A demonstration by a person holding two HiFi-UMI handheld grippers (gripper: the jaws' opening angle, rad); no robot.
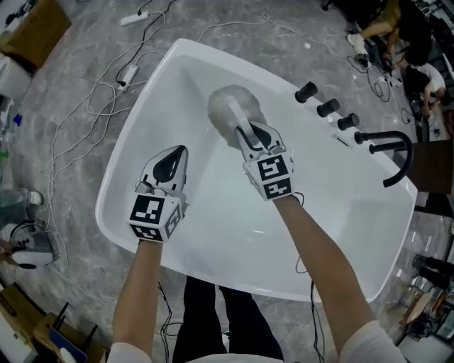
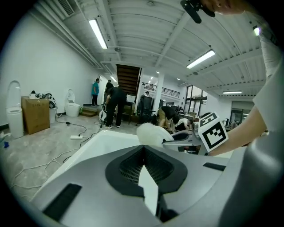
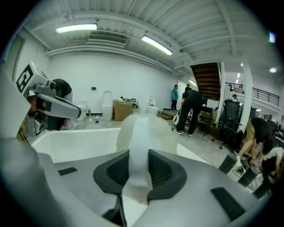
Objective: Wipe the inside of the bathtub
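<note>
The white bathtub (image 1: 142,92) fills the middle of the head view. My right gripper (image 1: 250,135) is shut on the white handle (image 3: 138,150) of a scrubber. The scrubber's fluffy white head (image 1: 230,106) rests low against the tub's far inner wall. My left gripper (image 1: 179,152) hovers over the tub's left side, jaws shut with nothing between them. In the left gripper view, the fluffy head (image 2: 153,134) and the right gripper (image 2: 182,137) show ahead, beyond the tub rim (image 2: 102,139). The right gripper view shows the fluffy head (image 3: 155,131) in front of the jaws and the left gripper (image 3: 57,106) at the left.
Three black tap knobs (image 1: 326,108) and a black spout (image 1: 394,152) stand on the tub's right ledge. Cables (image 1: 92,106) and a power strip (image 1: 133,18) lie on the grey floor at the left, near a cardboard box (image 1: 35,32). Several people (image 2: 115,106) stand far back.
</note>
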